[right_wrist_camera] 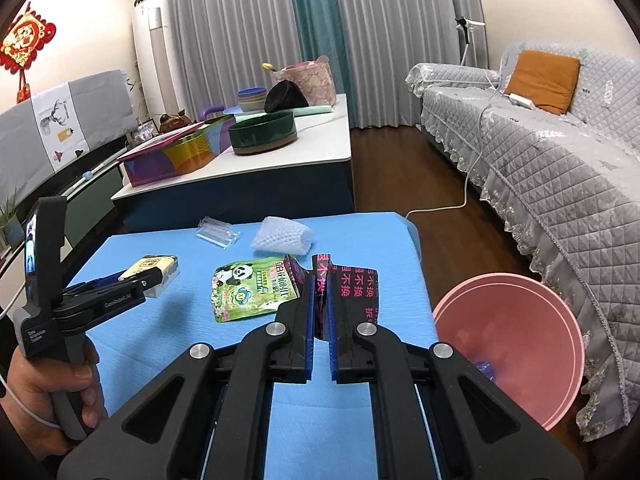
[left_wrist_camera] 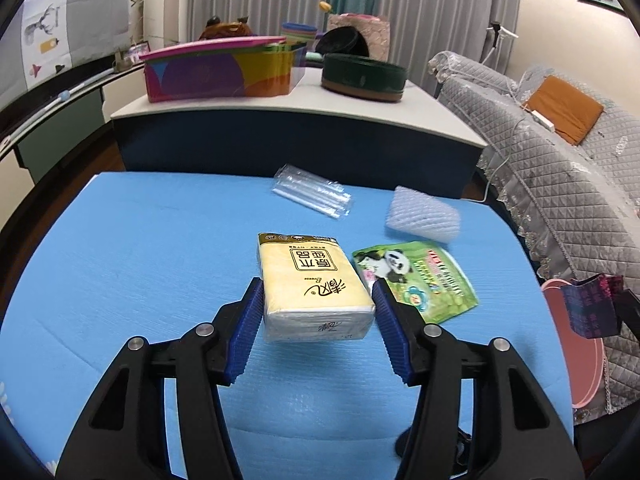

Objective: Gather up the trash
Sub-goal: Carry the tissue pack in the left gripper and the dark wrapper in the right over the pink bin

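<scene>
My left gripper [left_wrist_camera: 318,292] is shut on a yellow tissue pack [left_wrist_camera: 316,280], its blue pads pressing both long sides, and the pack hangs just above the blue table [left_wrist_camera: 140,248]. From the right wrist view the same gripper [right_wrist_camera: 138,276] and pack [right_wrist_camera: 156,266] show at the left, with a person's hand [right_wrist_camera: 40,392] on the handle. My right gripper [right_wrist_camera: 320,284] is shut on a dark wrapper with pink characters [right_wrist_camera: 352,284]. On the table lie a green panda pouch [left_wrist_camera: 420,276] [right_wrist_camera: 248,288], a white foam net sleeve [left_wrist_camera: 424,216] [right_wrist_camera: 284,236] and clear plastic packaging [left_wrist_camera: 312,194] [right_wrist_camera: 218,234].
A pink bin [right_wrist_camera: 508,344] [left_wrist_camera: 568,352] stands on the floor at the table's right edge, beside a grey quilted sofa [right_wrist_camera: 560,184]. Beyond the blue table a white-topped low table [left_wrist_camera: 304,104] carries a colourful box [left_wrist_camera: 220,68] and a dark green round tin [left_wrist_camera: 364,76].
</scene>
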A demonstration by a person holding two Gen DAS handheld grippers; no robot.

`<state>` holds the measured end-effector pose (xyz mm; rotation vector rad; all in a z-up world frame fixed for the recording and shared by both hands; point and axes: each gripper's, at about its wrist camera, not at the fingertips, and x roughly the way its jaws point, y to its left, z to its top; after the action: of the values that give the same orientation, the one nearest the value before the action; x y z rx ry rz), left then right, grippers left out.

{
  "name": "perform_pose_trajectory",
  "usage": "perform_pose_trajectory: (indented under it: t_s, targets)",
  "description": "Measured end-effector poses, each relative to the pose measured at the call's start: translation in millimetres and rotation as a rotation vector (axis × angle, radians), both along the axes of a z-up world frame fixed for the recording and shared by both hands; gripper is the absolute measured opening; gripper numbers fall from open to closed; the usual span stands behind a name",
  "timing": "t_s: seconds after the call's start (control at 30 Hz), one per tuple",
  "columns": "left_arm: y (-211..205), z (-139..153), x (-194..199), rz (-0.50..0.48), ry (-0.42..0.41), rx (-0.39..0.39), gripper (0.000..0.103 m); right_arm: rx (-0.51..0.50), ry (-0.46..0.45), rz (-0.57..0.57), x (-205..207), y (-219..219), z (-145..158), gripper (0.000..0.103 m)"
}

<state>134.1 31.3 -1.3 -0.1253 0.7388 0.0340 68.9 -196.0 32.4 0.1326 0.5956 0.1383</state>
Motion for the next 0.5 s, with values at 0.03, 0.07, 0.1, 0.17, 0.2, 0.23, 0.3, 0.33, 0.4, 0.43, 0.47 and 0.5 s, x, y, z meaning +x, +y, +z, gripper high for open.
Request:
perform_pose_trajectory:
  t_s: [0.03,0.07,0.1,0.17,0.2,0.23,0.3,0.33,0.4,0.43,0.47,0.5]
  targets:
    - [-1,3,-3,-0.007,-0.009,-0.006,0.054,-0.001,-0.002,-0.002,-2,-1,1,0.006]
    - [-2,5,-6,-0.014,-0.020,-0.013,0.054,-0.002,-0.003,-0.005,-3,-2,1,0.006]
    - [-3,7,-7,-0.019,-0.026,-0.015,0.054,-0.002,-0.005,-0.009,-5,-4,2,0.006]
    - [-7,12,-13,-0.033,-0.041,-0.015,0.054,-0.002,-0.008,-0.018,-7,-6,4,0.006]
    - [-9,13,-15,-0.038,-0.046,-0.015,0.054,-0.002,-0.010,-0.024,-9,-9,5,0.006]
    - [-11,14,-17,-0.044,-0.053,-0.017,0.054,-0.001,-0.012,-0.030,-11,-12,6,0.006]
    - [-17,18,-21,-0.057,-0.069,-0.017,0.054,0.000,-0.015,-0.039,-13,-16,7,0.006]
    - [-18,19,-23,-0.063,-0.074,-0.017,0.054,0.000,-0.017,-0.045,-15,-19,8,0.006]
    - [-24,23,-26,-0.078,-0.089,-0.015,0.054,0.000,-0.020,-0.054,-18,-24,9,0.006]
    - [-27,25,-27,-0.086,-0.099,-0.013,0.054,0.000,-0.021,-0.058,-20,-27,10,0.006]
    - [-31,26,-29,-0.093,-0.107,-0.011,0.054,0.000,-0.023,-0.062,-21,-30,11,0.006]
    - [-33,28,-30,-0.098,-0.114,-0.011,0.054,0.000,-0.024,-0.066,-22,-32,11,0.006]
